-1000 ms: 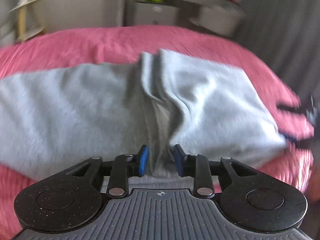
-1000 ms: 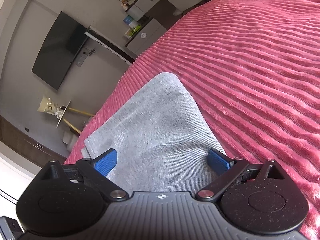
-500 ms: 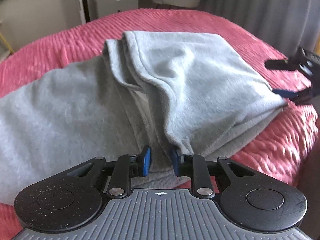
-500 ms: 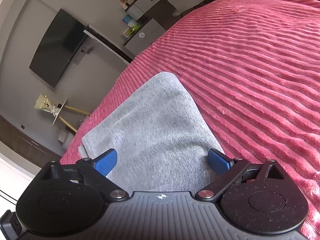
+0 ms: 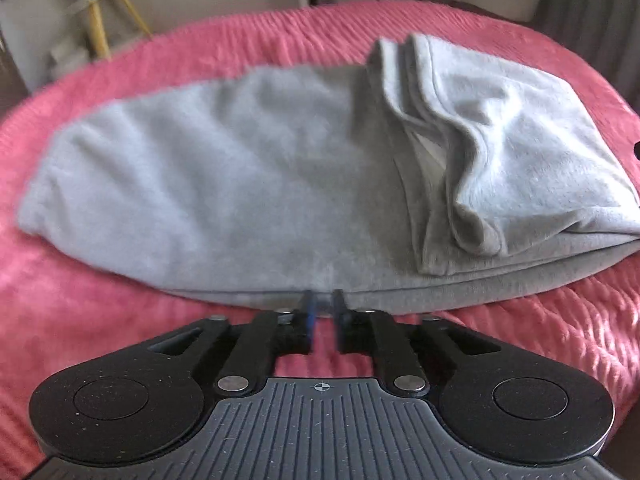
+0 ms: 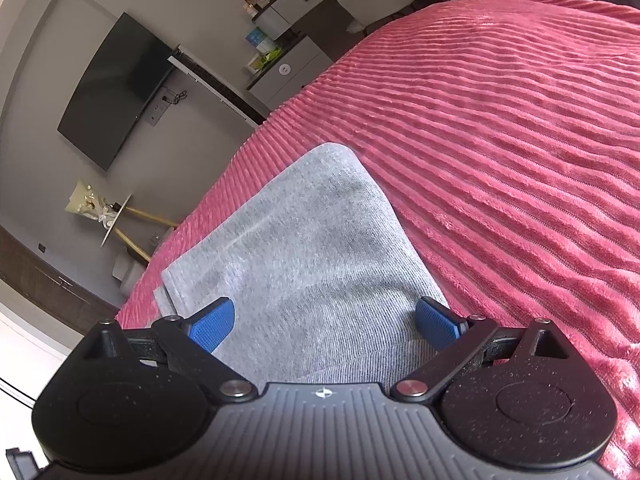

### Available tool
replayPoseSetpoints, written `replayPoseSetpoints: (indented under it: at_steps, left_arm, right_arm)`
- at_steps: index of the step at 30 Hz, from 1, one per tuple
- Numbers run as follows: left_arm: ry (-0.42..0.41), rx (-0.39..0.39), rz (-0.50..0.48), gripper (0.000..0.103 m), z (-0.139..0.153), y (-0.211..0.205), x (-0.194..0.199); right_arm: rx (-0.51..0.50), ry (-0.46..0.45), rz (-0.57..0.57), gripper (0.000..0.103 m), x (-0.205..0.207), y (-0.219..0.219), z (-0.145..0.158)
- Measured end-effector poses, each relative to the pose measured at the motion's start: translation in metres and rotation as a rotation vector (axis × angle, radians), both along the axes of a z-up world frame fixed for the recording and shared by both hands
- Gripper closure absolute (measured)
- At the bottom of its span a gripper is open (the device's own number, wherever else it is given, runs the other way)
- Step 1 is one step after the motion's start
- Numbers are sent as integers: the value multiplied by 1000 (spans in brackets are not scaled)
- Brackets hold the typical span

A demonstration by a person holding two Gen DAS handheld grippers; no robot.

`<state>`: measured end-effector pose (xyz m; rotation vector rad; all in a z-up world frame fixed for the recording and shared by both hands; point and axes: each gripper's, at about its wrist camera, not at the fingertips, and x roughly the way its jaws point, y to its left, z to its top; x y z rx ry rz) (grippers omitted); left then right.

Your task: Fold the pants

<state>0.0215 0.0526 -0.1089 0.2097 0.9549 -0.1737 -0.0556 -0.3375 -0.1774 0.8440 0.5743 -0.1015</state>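
A bed under a pink ribbed plush bedspread [image 5: 248,40] fills both views; behind it stand a grey wall with a dark wall-mounted television [image 6: 116,88], a gold-legged side table [image 5: 96,8] and a white-and-grey cabinet [image 6: 288,68]. The grey fleece pants [image 5: 224,184] lie across the bedspread, one end folded back over the rest. Compared with half a second earlier, the left gripper [image 5: 323,304] has shifted along the pants' near edge, away from the folded flap, and its jaws, narrowly apart, have just been opening; its tips sit at that edge, and whether cloth lies between them cannot be told. The right gripper [image 6: 324,320] is unchanged, spread wide over the folded end, pinching nothing.
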Motion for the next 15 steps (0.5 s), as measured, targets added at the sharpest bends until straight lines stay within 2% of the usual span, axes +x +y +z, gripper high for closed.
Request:
replayPoseSetpoints:
  at_steps: [2, 4, 6, 8, 11, 12, 15]
  left_arm:
    - [-68, 5, -7, 57, 18, -15, -8]
    - [-126, -40, -38, 53, 36, -33, -10]
    - [-176, -72, -77, 41, 50, -54, -9]
    - [-223, -97, -104, 38, 54, -78, -4]
    - [-230, -191, -127, 39, 43, -103, 12]
    - [-226, -216, -130, 43, 33, -108, 18]
    - [-121, -183, -84, 54, -7, -115, 41]
  right_arm:
    - [-10, 5, 2, 6, 1, 1, 0]
    - [-29, 12, 5, 6, 2, 4, 1]
    - [-55, 18, 13, 6, 4, 7, 3]
    - [-70, 21, 18, 6, 4, 9, 3]
    - [-68, 18, 16, 6, 3, 8, 3]
    - [-68, 18, 16, 6, 3, 8, 2]
    - [-80, 21, 17, 6, 4, 9, 3]
